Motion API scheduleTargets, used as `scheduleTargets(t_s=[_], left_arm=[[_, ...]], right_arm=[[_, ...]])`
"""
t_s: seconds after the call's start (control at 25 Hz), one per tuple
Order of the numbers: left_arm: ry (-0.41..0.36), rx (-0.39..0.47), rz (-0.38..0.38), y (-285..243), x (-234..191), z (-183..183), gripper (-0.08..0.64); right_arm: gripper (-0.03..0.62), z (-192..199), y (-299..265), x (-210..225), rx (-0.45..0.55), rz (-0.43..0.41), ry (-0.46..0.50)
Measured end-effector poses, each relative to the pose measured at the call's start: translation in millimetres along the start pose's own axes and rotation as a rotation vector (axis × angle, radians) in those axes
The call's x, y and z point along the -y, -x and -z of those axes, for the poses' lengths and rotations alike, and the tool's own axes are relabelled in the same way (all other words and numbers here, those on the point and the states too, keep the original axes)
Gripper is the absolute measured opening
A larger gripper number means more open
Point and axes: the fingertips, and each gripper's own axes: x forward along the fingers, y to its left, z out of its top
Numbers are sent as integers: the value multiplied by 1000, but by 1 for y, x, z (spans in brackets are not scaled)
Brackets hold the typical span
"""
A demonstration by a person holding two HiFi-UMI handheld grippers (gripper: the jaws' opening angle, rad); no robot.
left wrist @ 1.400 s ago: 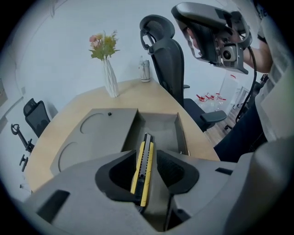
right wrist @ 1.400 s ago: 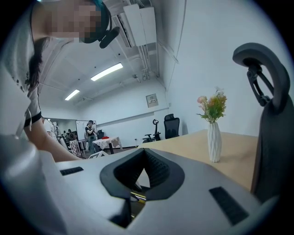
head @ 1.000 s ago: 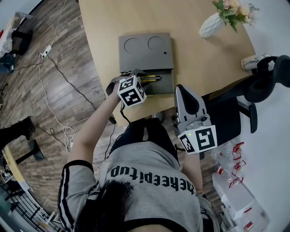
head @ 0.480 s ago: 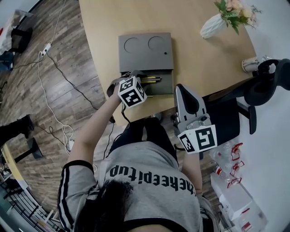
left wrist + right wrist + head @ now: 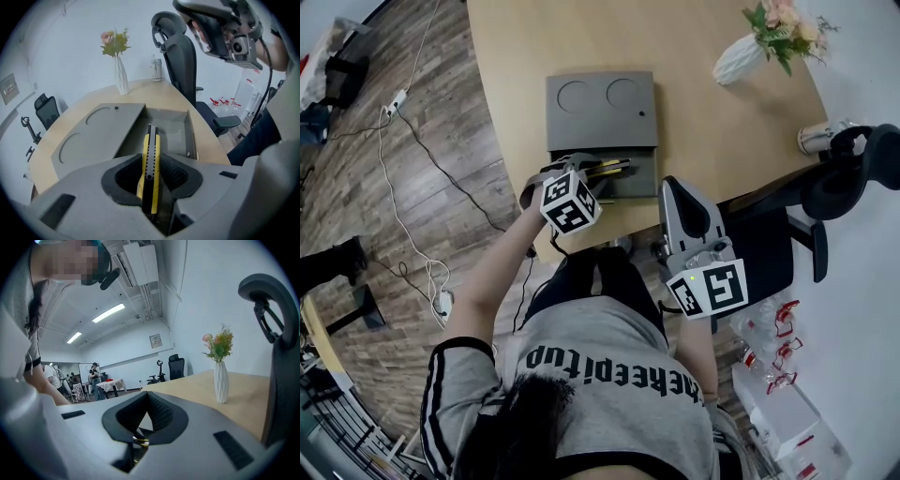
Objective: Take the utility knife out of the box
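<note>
A grey box (image 5: 600,112) lies on the wooden table, its drawer (image 5: 639,178) pulled out toward me. The yellow and black utility knife (image 5: 609,167) stands on edge between the pads of my left gripper (image 5: 581,169), its far end sticking out over the drawer (image 5: 173,129). In the left gripper view the knife (image 5: 151,164) fills the gap of that gripper (image 5: 151,157), whose jaws are closing on it. My right gripper (image 5: 678,184) hangs off the table's near edge, right of the drawer. Its jaws (image 5: 147,393) meet at the tips with nothing between them.
A white vase of flowers (image 5: 741,52) stands at the table's far right, with a small cup (image 5: 814,134) near that edge. A black office chair (image 5: 844,178) sits to the right. Cables (image 5: 412,131) run over the wooden floor on the left.
The left gripper has tilted a little. The knife no longer lies flat along the drawer: its far end has swung up at an angle. The right gripper has kept still.
</note>
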Motion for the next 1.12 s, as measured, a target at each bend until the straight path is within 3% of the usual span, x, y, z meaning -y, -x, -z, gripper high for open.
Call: scheduleTargets(t_s=[0.64,1.12], left_arm=[[83,253,-247,68,-7,-46,127],[207,431,-391,133,-6,-69,127]], right_arm=[[6,4,10,-7,-27,-79,39],[6,0,13,-19,-23,-148,80]])
